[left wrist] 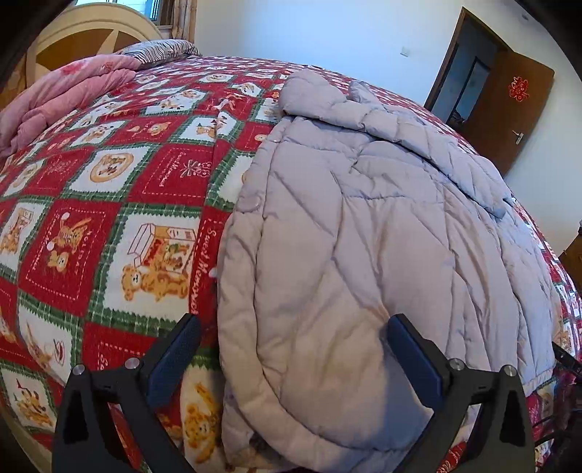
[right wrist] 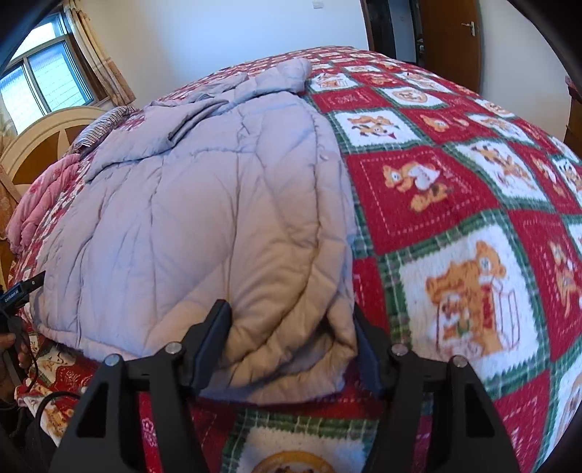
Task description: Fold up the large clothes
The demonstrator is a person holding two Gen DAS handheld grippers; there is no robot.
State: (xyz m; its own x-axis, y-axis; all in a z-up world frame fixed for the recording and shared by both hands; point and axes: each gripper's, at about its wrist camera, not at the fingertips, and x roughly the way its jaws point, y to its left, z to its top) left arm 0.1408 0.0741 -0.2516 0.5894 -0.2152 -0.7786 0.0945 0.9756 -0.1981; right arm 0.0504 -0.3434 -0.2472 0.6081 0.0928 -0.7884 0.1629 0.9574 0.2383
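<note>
A pale lilac quilted padded coat (left wrist: pixel 363 225) lies folded lengthwise on a red, white and green bear-print bedspread (left wrist: pixel 109 203). My left gripper (left wrist: pixel 294 338) is open, its fingers either side of the coat's near left hem corner, one over the bedspread, one pressing the fabric. In the right wrist view the same coat (right wrist: pixel 203 218) fills the left and middle. My right gripper (right wrist: pixel 291 327) is open around the coat's near right hem corner, with thick folded fabric between its fingers. The left gripper's tip (right wrist: pixel 22 291) shows at the far left edge.
A pink quilt (left wrist: pixel 62 94) and a striped pillow (left wrist: pixel 160 51) lie by the cream headboard (left wrist: pixel 91 32). A brown door (left wrist: pixel 509 109) stands open at the right. A window (right wrist: pixel 40 80) with curtains is behind the headboard. Bare bedspread (right wrist: pixel 473 218) spreads right of the coat.
</note>
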